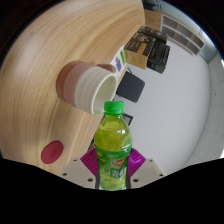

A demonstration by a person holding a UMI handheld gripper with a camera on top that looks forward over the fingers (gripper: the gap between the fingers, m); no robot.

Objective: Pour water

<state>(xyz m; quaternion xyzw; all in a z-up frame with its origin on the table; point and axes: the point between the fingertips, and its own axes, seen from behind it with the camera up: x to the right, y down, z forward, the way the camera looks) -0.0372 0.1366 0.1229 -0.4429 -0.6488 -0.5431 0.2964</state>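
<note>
The bench (70, 40), a pale wood surface with a rounded edge, fills the upper part of the gripper view and appears strongly tilted. The tilt suggests the tool itself is raised and canted rather than the bench sloping. Beyond the bench edge lies a light floor with dark furniture or boxes (152, 50), too small to identify.

On the bench stands a pinkish-brown cup (84, 82) with a pale rim, its mouth open and facing roughly toward the camera. It sits just beyond the bottle's cap and is judged to be the receiving vessel for the pour. Whether it holds any liquid cannot be told.

The green bottle (114, 148), with a green screw cap and a printed label, rises from between the fingers toward the cup. It is held near its lower body, which leaves the neck free to swing over the cup's rim. The cap appears to be in place, so liquid could not leave until it is removed.

The tool (114, 172) pinches the bottle: a magenta pad (90, 160) shows against one side of the label and its partner against the other, with no gap visible.

Smallest, a flat red disc (52, 152) lies on the bench near the fingers, apart from the cup; its purpose is unclear.
</note>
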